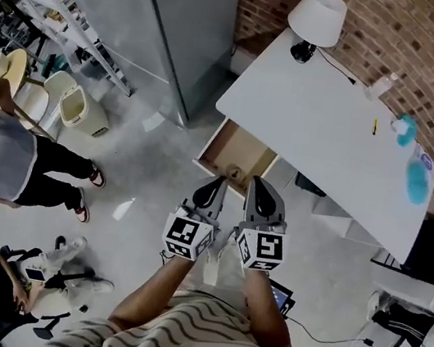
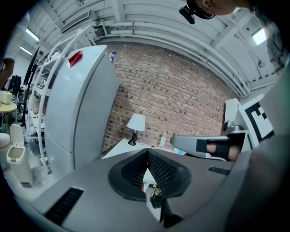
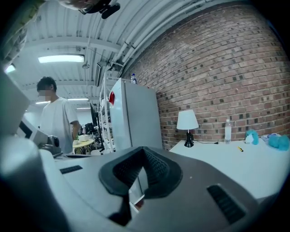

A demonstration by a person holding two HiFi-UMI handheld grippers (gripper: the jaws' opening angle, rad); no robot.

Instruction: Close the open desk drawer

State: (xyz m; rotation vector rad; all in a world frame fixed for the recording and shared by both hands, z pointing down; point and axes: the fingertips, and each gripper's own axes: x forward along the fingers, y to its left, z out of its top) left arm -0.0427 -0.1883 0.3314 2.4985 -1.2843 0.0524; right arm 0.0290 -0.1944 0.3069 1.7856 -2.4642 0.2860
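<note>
The left gripper (image 1: 216, 185) had its jaws pressed together on nothing. The right gripper (image 1: 258, 186) just beside it was likewise closed and empty. Both pointed at the open wooden drawer (image 1: 237, 143), their tips lying over its front edge in the head view, though contact could not be judged. The drawer stuck out from under the white desk (image 1: 318, 120), at the end bearing the lamp (image 1: 318, 16), near a grey refrigerator (image 1: 173, 20).
</note>
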